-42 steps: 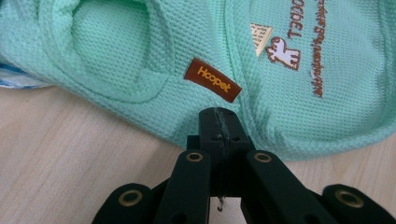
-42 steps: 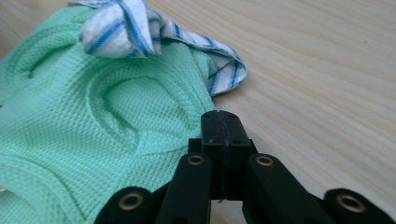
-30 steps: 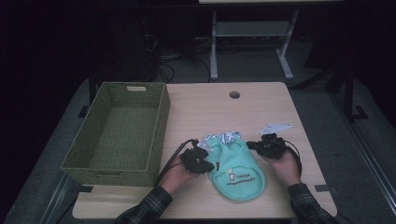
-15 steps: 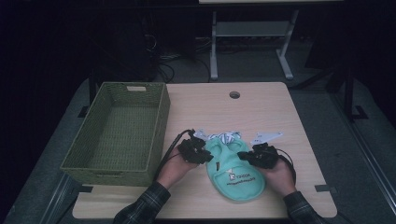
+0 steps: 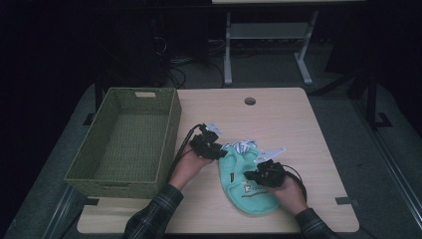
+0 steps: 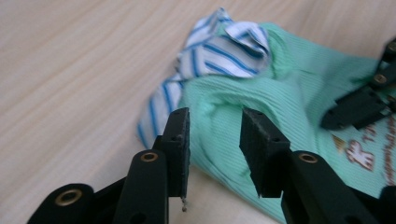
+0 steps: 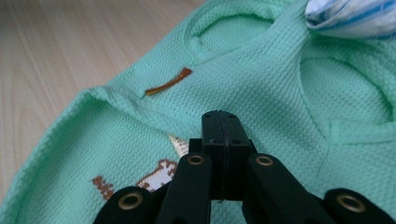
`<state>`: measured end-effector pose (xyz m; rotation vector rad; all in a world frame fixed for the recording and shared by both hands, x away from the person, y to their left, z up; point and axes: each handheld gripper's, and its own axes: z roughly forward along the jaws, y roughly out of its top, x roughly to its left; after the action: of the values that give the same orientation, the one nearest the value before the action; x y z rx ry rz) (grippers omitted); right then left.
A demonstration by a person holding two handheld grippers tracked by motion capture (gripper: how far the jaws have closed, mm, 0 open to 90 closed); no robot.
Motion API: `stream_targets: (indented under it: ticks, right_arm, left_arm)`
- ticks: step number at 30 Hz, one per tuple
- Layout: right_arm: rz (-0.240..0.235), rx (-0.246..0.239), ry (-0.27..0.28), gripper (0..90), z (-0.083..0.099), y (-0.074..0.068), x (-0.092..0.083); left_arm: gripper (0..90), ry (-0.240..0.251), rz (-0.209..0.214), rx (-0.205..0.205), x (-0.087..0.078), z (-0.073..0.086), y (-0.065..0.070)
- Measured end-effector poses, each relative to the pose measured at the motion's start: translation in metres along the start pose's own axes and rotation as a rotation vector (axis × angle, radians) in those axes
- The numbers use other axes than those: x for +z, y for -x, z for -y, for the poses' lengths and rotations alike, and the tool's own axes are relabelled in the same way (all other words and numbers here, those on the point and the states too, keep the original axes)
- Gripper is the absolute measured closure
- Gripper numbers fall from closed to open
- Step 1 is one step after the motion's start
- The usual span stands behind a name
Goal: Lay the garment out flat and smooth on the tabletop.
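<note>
A mint-green knitted garment (image 5: pixel 234 167) with a blue-and-white striped collar (image 5: pixel 244 146) lies on the wooden table (image 5: pixel 278 119). My left gripper (image 5: pixel 219 152) hovers at its left edge. In the left gripper view its jaws (image 6: pixel 215 140) have just been opening and now stand apart over the green fabric (image 6: pixel 299 93) below the striped collar (image 6: pixel 224 51), the pads pressing on nothing. My right gripper (image 5: pixel 249 175) rests over the garment's printed front. In the right gripper view its jaws (image 7: pixel 220 126) are shut tight together above the green knit (image 7: pixel 261 79), with no fabric visibly pinched.
A green woven basket (image 5: pixel 171 129) stands empty at the table's left, close to my left hand. A round cable hole (image 5: pixel 250 101) sits near the far edge. The right gripper's jaws (image 6: pixel 355 107) reach in at the right of the left gripper view.
The left gripper has opened and moved away from the person, towards the collar. The right gripper has slid left and nearer the person, onto the garment's front.
</note>
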<state>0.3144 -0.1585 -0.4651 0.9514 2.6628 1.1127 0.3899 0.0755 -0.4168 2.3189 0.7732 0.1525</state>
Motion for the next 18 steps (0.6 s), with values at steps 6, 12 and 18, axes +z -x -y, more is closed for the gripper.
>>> stream_targets:
  ticks: [6, 12, 18]
  right_arm:
    - [-0.001, -0.005, -0.025, 90.0, 0.009, 0.004, -0.007]
    - [0.014, 0.009, -0.027, 90.0, 0.017, 0.012, -0.016]
    - [0.034, 0.029, -0.032, 90.0, 0.022, 0.022, -0.024]
  left_arm:
    - [55.9, 0.006, -0.009, 0.006, 0.006, -0.008, -0.006]
    - [51.6, 0.012, -0.007, 0.008, 0.018, -0.018, -0.010]
    - [46.6, 0.022, 0.014, 0.006, 0.036, -0.025, -0.010]
